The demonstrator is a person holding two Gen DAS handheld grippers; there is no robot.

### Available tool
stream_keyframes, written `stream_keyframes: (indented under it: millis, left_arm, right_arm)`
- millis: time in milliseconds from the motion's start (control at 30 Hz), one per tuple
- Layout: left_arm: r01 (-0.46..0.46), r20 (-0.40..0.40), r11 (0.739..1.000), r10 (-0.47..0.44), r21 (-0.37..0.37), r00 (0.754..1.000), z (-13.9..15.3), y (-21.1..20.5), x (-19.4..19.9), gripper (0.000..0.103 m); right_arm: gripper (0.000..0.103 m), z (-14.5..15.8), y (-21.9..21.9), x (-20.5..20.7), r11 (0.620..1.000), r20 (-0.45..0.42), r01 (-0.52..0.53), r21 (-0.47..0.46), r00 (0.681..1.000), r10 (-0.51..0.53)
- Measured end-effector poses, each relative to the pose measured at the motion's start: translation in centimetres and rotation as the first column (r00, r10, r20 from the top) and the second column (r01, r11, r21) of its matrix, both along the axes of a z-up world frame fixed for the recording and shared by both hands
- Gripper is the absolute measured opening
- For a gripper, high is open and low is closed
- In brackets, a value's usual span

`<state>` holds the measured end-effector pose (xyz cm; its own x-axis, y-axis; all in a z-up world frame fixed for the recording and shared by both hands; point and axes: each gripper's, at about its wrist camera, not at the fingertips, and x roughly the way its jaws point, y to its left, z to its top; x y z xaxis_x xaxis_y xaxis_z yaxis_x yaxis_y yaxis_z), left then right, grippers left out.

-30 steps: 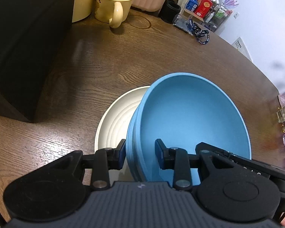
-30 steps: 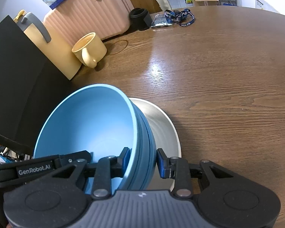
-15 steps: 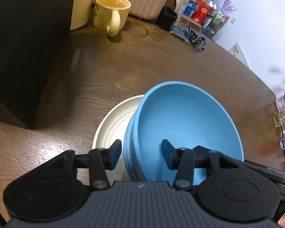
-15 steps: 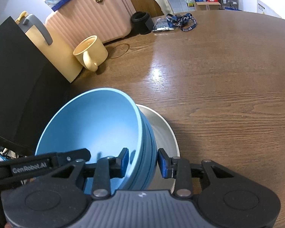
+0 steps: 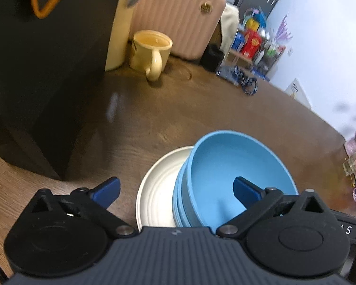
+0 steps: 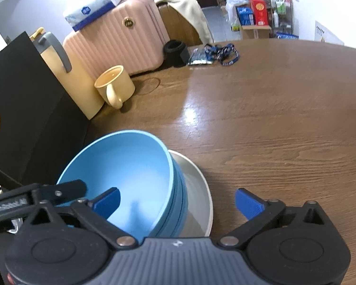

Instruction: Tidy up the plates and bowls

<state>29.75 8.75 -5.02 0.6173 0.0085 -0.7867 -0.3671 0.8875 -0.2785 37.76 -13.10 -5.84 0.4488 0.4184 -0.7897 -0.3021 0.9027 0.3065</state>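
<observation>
A stack of nested blue bowls (image 5: 225,166) stands on a white plate (image 5: 159,185) on the wooden table. My left gripper (image 5: 175,190) hovers over the stack's left rim. Its jaws are opening: one blue pad is outside over the table, the other inside the top bowl, neither touching. In the right wrist view the same bowls (image 6: 130,166) and plate (image 6: 197,190) show. My right gripper (image 6: 178,200) straddles the stack's right rim, jaws opening, pads clear of it. The left gripper's finger (image 6: 66,190) shows over the bowl's far edge.
A yellow mug (image 6: 114,85) stands beyond the bowls beside a cream jug (image 6: 66,76). A big black box (image 5: 35,71) walls the left side. A pink suitcase (image 6: 121,40), a black cup (image 6: 175,49) and a blue lanyard (image 6: 220,52) lie at the table's far edge.
Both grippers went from shut on the bowl stack's rim to wide apart, letting it go. Both lifted and drew back a little; the stack stays on the plate.
</observation>
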Motion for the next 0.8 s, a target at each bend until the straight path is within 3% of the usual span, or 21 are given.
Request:
stream_keyframes:
  millis: [400, 800]
  left_arm:
    - [0.020, 0.090, 0.997, -0.027, 0.080, 0.996, 1.9, -0.7, -3.3, 0.103]
    - [0.011, 0.190, 0.988, -0.041, 0.154, 0.981, 4.1, -3.1, -7.1, 0.103]
  right_arm:
    - [0.103, 2.6, -1.2, -3.5, 0.999, 0.126, 0.031, -0.028, 0.992, -0.027]
    - [0.103, 5.0, -4.0, -8.3, 0.998, 0.278, 0.039, -0.040, 0.960, -0.026]
